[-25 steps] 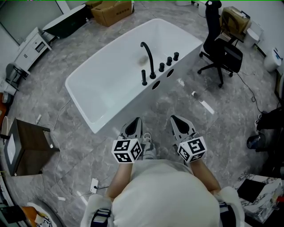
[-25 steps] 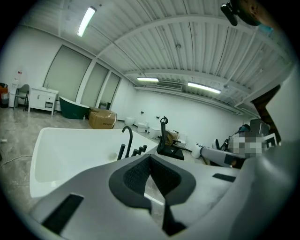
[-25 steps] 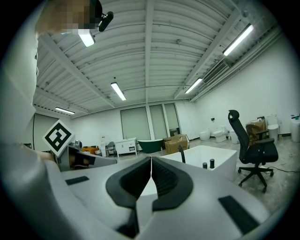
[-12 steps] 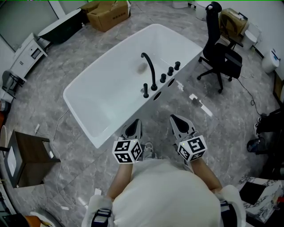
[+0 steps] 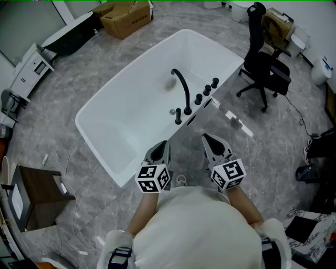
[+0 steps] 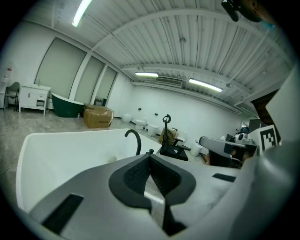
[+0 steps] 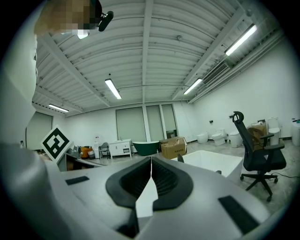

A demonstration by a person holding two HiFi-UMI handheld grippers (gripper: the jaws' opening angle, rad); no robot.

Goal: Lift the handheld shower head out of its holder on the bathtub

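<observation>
A white bathtub (image 5: 131,100) stands on the grey floor, with a black curved spout (image 5: 182,86) and black fittings on its near rim. The small black upright piece at the left end of that row is the handheld shower head (image 5: 178,115) in its holder. In the left gripper view the spout (image 6: 134,139) rises over the tub (image 6: 70,150). My left gripper (image 5: 160,147) is shut and empty, short of the tub's near wall. My right gripper (image 5: 210,142) is also shut and empty, beside it to the right. Both stay apart from the fittings.
A black office chair (image 5: 265,60) stands right of the tub. A cardboard box (image 5: 126,14) lies beyond it. A dark side table (image 5: 34,197) is at the left. Small white bits (image 5: 239,123) and a cable (image 5: 71,157) lie on the floor.
Both grippers have come closer to the tub, which now fills more of the head view and sits nearer. The jaws stayed shut.
</observation>
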